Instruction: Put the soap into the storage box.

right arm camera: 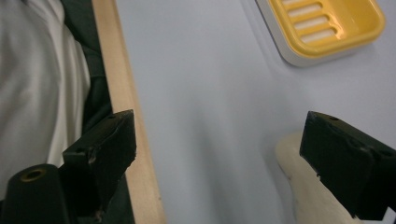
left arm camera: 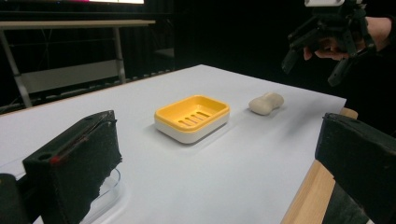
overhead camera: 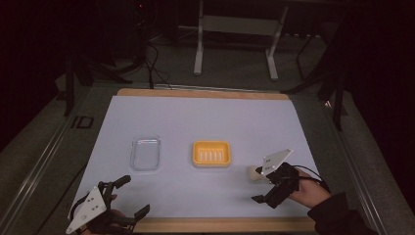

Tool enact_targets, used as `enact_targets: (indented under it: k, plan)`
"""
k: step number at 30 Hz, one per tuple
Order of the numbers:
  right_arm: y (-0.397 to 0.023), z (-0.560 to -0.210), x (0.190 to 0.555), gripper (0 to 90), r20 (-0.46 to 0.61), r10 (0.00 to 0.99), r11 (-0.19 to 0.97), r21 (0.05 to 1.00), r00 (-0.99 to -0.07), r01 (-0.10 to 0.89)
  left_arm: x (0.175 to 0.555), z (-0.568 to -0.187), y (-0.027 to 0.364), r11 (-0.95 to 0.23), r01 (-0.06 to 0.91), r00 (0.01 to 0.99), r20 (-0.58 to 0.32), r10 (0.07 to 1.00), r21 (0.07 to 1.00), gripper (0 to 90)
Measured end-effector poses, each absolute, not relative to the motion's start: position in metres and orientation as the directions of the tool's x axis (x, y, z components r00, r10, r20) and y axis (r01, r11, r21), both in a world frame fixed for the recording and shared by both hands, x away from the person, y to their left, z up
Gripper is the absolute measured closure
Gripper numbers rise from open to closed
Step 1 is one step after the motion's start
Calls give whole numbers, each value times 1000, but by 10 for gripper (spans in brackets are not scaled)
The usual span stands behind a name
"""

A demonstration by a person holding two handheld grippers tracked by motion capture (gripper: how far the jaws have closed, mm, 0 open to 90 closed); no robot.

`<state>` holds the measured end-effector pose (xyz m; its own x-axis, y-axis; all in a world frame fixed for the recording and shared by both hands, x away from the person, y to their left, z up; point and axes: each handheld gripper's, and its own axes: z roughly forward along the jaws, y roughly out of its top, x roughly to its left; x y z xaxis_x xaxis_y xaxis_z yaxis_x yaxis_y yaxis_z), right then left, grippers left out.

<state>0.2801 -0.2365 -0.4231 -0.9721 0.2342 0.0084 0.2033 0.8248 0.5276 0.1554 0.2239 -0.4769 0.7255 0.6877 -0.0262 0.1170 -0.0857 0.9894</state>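
Two tools, left tool (overhead camera: pixel 131 197) and right tool (overhead camera: pixel 258 186), gape wide, gripping nothing. Slotted yellow soap dish (overhead camera: pixel 211 153), clear lid (overhead camera: pixel 146 153) and waisted cream soap bar (overhead camera: pixel 254 173) rest on the white counter (overhead camera: pixel 195 117).

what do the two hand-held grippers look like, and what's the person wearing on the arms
Both are black. The left hand-held gripper and right hand-held gripper each carry a pale grey three-cornered plate on top and two blocky black jaws with rough dark pads. A thin black cable loops off the right one. A dark sleeve covers the right forearm.
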Motion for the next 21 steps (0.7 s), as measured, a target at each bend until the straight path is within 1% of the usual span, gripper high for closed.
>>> enact_targets:
  k: [4, 5, 8, 11, 14, 21]
  plan:
    - [-235, -424, 282, 106, 17, 233, 846, 490, -972, 211, 156, -477, 223, -94, 119, 728, -22, 685, 988, 1]
    - [-234, -425, 283, 106, 35, 223, 854, 474, -974, 213, 156, -477, 223, -95, 119, 728, -22, 685, 988, 1]
    - [-234, -428, 284, 106, 40, 215, 879, 427, -976, 212, 156, -477, 223, -96, 120, 729, -22, 684, 988, 1]
    - [-235, -430, 285, 106, 64, 208, 891, 398, -976, 216, 156, -477, 223, -97, 121, 730, -22, 684, 988, 1]
    - [-236, -432, 285, 106, 56, 196, 904, 377, -979, 203, 156, -478, 223, -98, 122, 731, -23, 682, 988, 1]
    - [-235, -432, 289, 107, 81, 200, 916, 339, -976, 216, 156, -478, 223, -103, 125, 732, -21, 681, 987, 1]
